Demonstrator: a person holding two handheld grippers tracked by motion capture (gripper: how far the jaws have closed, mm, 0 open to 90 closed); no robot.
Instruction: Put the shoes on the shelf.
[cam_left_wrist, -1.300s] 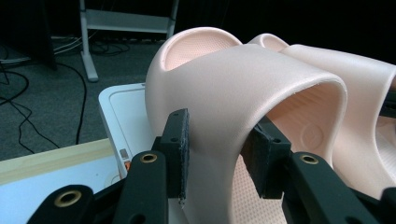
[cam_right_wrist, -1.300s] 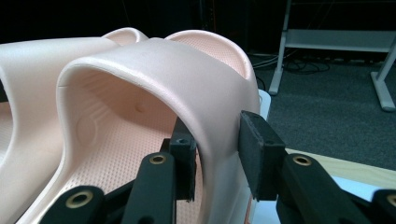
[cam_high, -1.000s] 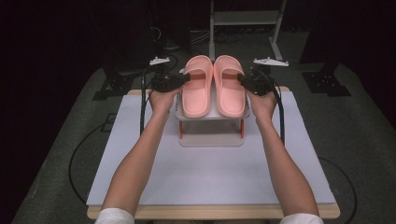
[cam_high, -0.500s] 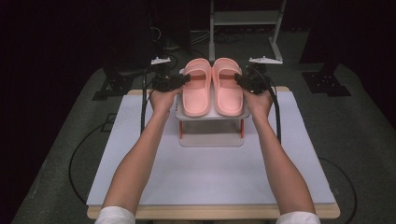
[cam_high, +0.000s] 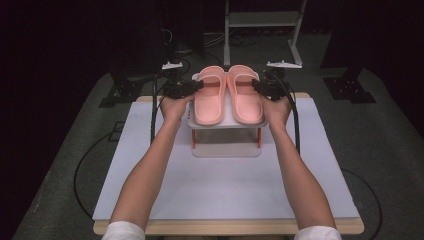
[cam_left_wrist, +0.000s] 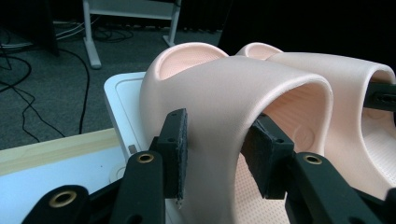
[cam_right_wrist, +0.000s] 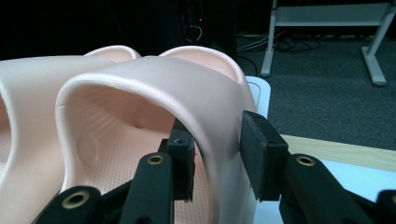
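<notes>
Two pink slippers stand side by side on a small white rack (cam_high: 226, 123) at the table's far middle. My left gripper (cam_high: 197, 86) comes in from the left and straddles the outer side of the left slipper (cam_high: 209, 100) strap. In the left gripper view, the left gripper (cam_left_wrist: 212, 154) has one pad outside and one pad inside the left slipper's strap (cam_left_wrist: 233, 93); its jaws have just been opening slightly, and both pads still touch. My right gripper (cam_high: 257, 86) does the same from the right. The right gripper (cam_right_wrist: 217, 154) has both pads against the right slipper's strap (cam_right_wrist: 163, 79).
The rack has a lower shelf (cam_high: 227, 149) and red legs. The white table mat (cam_high: 220, 190) spreads out toward the person. Black cables (cam_high: 152, 115) trail from both grippers. A metal stand (cam_high: 262, 20) and dark equipment sit on the floor beyond.
The right hand has edged slightly left, toward the slipper. The left hand and both slippers stay where they were.
</notes>
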